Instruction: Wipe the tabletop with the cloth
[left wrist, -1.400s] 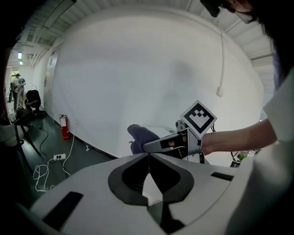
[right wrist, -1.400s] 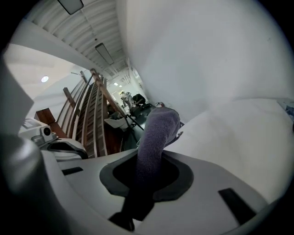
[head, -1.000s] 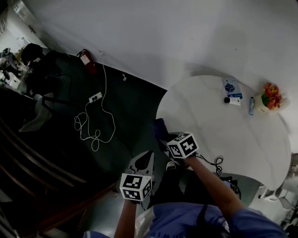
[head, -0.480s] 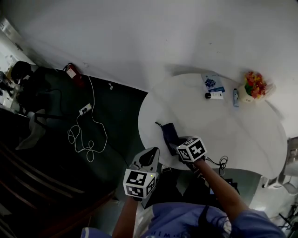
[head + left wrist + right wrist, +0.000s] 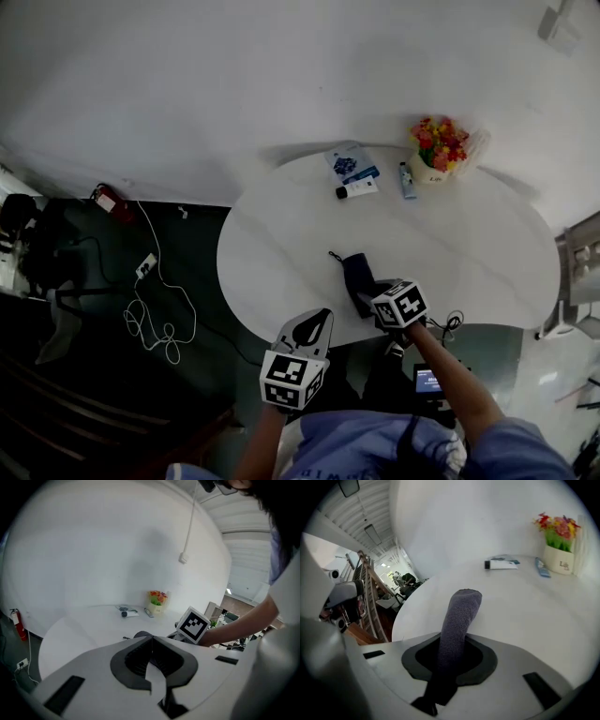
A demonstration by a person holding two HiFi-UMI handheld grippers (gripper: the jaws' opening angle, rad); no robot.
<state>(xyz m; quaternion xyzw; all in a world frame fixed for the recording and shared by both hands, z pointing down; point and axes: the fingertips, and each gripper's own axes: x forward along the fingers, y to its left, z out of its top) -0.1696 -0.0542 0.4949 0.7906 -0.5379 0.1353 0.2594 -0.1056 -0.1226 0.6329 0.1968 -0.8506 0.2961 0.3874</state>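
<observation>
White tabletop [image 5: 450, 244] holds the soft-looking, floppy cloth [image 5: 356, 274] at its near edge, pinched in my right tongs [image 5: 377, 292]; left tongs [image 5: 312, 326] closed, empty.

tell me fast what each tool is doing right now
Left tool: closed, holding nothing.
Right tool: closed on the cloth.

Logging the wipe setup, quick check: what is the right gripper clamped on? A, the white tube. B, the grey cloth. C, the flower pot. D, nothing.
B: the right gripper has its jaws closed on the grey cloth, which sticks out over the tabletop.
</observation>
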